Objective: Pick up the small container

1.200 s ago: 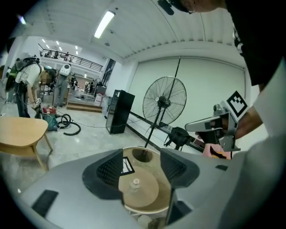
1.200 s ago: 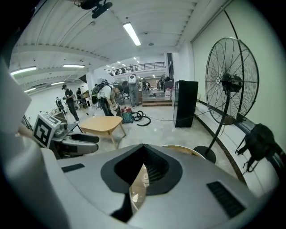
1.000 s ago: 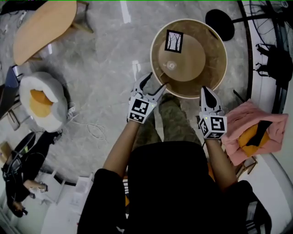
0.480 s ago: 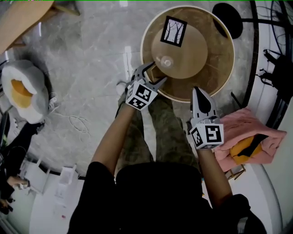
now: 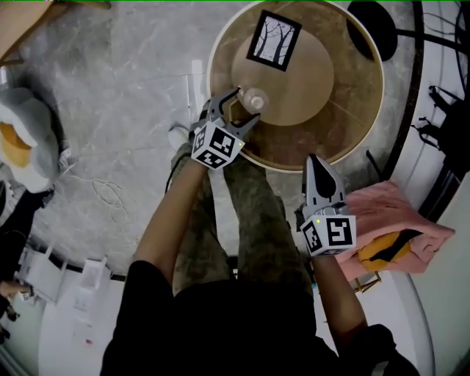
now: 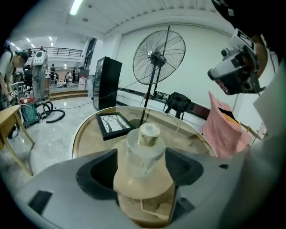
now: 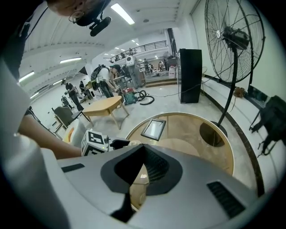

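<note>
The small container is a clear bottle [image 5: 255, 99] with a pale round cap. It stands upright near the edge of the round glass-topped table [image 5: 352, 139]. My left gripper [image 5: 246, 105] is open and its jaws have just been opening wider. In the left gripper view the bottle [image 6: 143, 150] stands between the dark pads [image 6: 99, 172] with a narrow gap on either side, and my left gripper [image 6: 142, 169] is level with its body. My right gripper [image 5: 318, 163] is shut and holds nothing, just off the table's rim. In the right gripper view my right gripper [image 7: 142, 150] shows its jaws meeting.
A black picture frame [image 5: 273, 40] lies on the table beyond the bottle. A fan's black base [image 5: 371, 18] stands past the table. A pink cloth [image 5: 389, 220] covers a seat at the right. An egg-shaped cushion [image 5: 18, 143] and loose cables [image 5: 110, 194] lie on the floor at the left.
Both grippers have come down toward the table. The left gripper has moved forward until the bottle stands between its jaws. The right gripper has stayed shut near the rim.
</note>
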### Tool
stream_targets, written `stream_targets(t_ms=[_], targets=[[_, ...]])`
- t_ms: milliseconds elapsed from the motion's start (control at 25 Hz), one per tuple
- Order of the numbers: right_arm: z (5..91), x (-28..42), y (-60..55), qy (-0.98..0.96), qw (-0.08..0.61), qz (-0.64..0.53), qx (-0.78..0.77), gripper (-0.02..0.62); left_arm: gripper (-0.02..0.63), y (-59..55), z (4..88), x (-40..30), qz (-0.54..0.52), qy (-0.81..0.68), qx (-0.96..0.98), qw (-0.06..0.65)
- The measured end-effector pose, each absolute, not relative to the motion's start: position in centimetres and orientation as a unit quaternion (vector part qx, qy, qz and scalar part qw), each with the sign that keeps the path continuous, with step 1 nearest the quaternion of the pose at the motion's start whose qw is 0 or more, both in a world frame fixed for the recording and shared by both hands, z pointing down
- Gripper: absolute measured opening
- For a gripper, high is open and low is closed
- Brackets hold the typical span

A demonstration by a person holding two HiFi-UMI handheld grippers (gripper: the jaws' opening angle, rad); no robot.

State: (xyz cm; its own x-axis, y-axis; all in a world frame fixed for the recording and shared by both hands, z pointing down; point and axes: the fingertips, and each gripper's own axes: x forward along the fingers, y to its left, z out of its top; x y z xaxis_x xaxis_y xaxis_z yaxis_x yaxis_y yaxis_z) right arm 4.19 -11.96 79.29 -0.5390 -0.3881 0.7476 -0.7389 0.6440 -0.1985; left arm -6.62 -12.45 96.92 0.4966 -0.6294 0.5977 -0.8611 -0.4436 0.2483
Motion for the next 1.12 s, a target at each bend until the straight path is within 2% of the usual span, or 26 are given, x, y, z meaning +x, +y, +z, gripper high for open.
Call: stream_targets(t_ms=[720, 1120], targets=[[83.1, 5.6, -13.1, -0.829, 0.357, 0.273, 0.333, 0.021, 0.351, -15.6, 99.8, -4.2, 0.225, -0.459, 0.835, 0.205], [84.1, 6.1, -12.5, -0.831, 0.342, 0.282, 0.336, 0.021, 0.351, -15.3, 98.6, -4.0, 0.207, -0.465, 0.834, 0.213]])
